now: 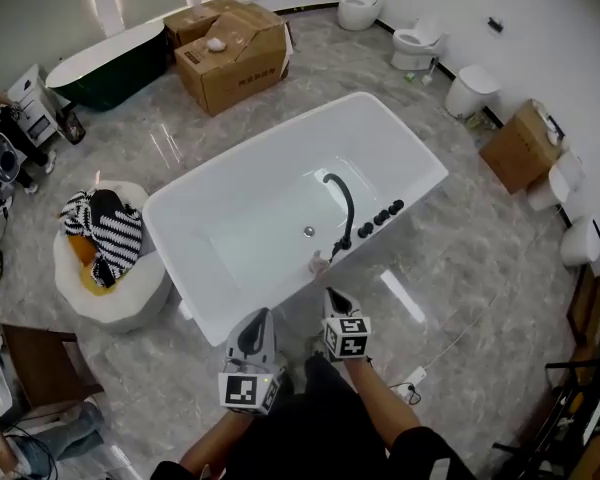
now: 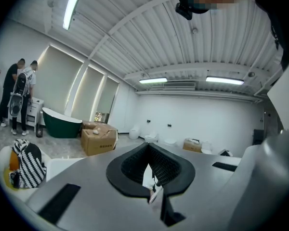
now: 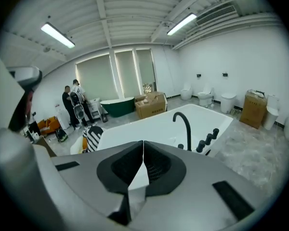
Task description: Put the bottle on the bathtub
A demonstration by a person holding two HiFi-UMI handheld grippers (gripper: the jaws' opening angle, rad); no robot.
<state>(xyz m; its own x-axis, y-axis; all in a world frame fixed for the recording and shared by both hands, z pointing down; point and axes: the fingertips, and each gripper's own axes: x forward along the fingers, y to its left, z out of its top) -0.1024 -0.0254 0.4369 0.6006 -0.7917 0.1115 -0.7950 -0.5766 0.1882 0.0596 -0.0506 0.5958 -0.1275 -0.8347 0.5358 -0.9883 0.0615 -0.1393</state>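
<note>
The white bathtub (image 1: 280, 218) fills the middle of the head view, with a black faucet (image 1: 342, 203) and black knobs (image 1: 380, 216) on its near right rim. A small pale bottle (image 1: 318, 264) stands on the tub's near rim, just beyond my right gripper (image 1: 332, 296). That gripper is shut and holds nothing; its jaws (image 3: 143, 143) point at the tub (image 3: 149, 124) and faucet (image 3: 184, 126). My left gripper (image 1: 259, 315) hovers near the tub's front corner, also shut and holding nothing (image 2: 148, 146). Between its jaws a sliver of a small bottle (image 2: 154, 192) shows.
Cardboard boxes (image 1: 235, 53) and a dark green tub (image 1: 110, 68) stand at the back left. A round white tub with striped cloth (image 1: 110, 258) sits left of the bathtub. Toilets (image 1: 417, 43) line the right wall. A cable and plug (image 1: 415, 378) lie on the floor. Two people (image 2: 17, 95) stand far off.
</note>
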